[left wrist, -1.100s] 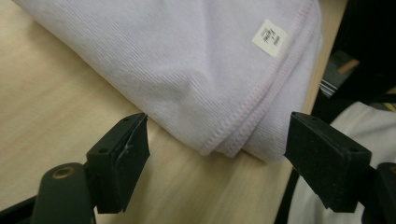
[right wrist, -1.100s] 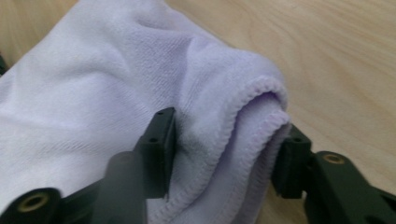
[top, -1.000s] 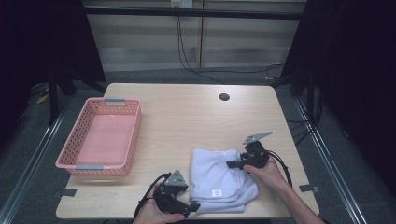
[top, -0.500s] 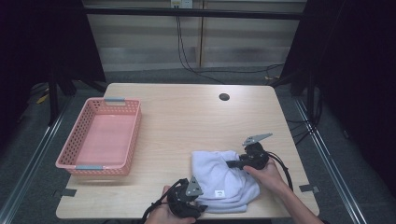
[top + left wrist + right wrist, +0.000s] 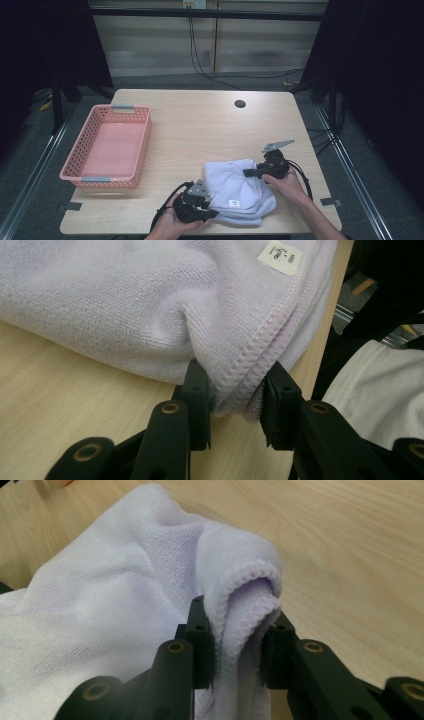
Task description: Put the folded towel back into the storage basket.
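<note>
A pale lilac towel [image 5: 235, 185] lies folded near the table's front right, with a white label [image 5: 233, 203] on top. My left gripper [image 5: 212, 213] is at its near left corner. Its jaws have just been closing, and in the left gripper view [image 5: 235, 400] the pads pinch the stitched hem of the towel [image 5: 150, 305]. My right gripper [image 5: 248, 173] is at the towel's right side. Its jaws have also just been closing, and in the right gripper view [image 5: 235, 637] they squeeze a doubled fold of the towel [image 5: 100, 605].
A pink plastic basket [image 5: 141, 150] stands empty at the table's left. A small round hole [image 5: 240, 104] sits near the far edge of the wooden table [image 5: 200, 130]. The table's front edge runs just below the left hand.
My left gripper has slid right from beside the towel onto its near corner and closed on the hem. The right hand has stayed at the towel's right side.
</note>
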Demonstrator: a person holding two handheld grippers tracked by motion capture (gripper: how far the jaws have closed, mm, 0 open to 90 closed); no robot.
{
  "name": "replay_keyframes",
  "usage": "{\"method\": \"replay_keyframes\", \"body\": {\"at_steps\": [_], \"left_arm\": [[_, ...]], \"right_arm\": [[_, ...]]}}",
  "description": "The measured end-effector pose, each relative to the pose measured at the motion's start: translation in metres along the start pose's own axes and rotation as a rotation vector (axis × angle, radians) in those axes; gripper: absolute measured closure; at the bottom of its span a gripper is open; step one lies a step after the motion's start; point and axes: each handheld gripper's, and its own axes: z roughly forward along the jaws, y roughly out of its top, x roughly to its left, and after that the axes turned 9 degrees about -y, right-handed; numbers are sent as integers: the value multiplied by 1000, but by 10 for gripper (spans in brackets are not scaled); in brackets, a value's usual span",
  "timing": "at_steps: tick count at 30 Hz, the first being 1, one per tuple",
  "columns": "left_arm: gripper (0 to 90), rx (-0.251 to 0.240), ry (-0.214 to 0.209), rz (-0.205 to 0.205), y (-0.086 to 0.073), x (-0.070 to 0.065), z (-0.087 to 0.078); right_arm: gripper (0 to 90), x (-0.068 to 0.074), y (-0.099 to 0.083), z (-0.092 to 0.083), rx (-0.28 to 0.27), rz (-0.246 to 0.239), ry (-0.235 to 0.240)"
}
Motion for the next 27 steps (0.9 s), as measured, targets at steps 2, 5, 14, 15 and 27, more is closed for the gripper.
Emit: {"method": "replay_keyframes", "body": {"at_steps": [2,5,14,15,27], "left_arm": [[688,6,-2,-14,1,1,-3],[690,-4,-5,-15,4,1,-9],[694,-48,-2,-1,11,4,-28],[694,-57,-2,-4,12,5,-29],[694,-96,30,-18,17,13,-57]], "right_arm": [[719,1,3,-2,-11,-6,0],[719,2,8,-3,-29,-2,10],[720,4,20,-10,-60,6,14],[721,5,21,-11,-61,0,8],[723,8,50,-11,-89,-6,32]]}}
